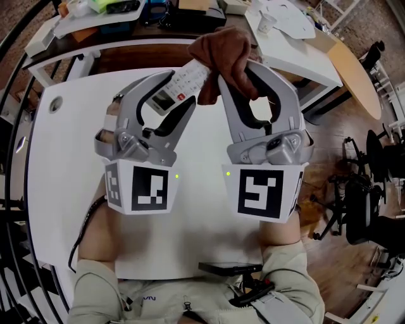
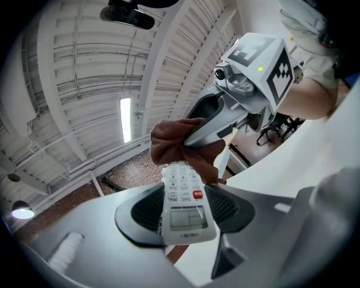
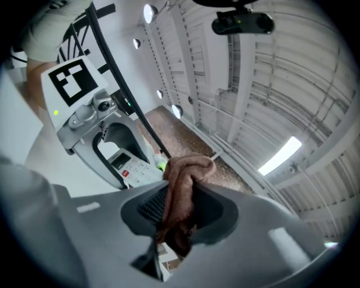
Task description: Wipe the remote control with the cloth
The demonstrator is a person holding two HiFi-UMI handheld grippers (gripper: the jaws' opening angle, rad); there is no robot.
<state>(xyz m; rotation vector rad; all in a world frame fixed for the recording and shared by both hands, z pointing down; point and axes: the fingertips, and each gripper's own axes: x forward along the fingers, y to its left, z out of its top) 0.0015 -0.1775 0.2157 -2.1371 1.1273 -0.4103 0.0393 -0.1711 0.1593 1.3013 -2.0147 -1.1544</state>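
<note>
A white remote control [image 1: 180, 87] with a small screen and a red button is held above the white table [image 1: 69, 158], my left gripper [image 1: 166, 95] shut on its screen end. In the left gripper view the remote [image 2: 184, 206] lies between the dark pads. My right gripper [image 1: 237, 76] is shut on a brown cloth [image 1: 223, 56]. The bunched cloth [image 2: 180, 145] rests against the remote's far end, over its keys. In the right gripper view the cloth [image 3: 181, 194] hangs pinched between the pads, with the left gripper [image 3: 140, 169] and remote [image 3: 132, 170] beyond it.
A dark phone [image 1: 229, 268] lies at the table's near edge by the person's lap. A second white desk [image 1: 297, 44] stands at the back right, shelves with clutter [image 1: 101, 12] at the back left. A black office chair [image 1: 364, 209] is at the right.
</note>
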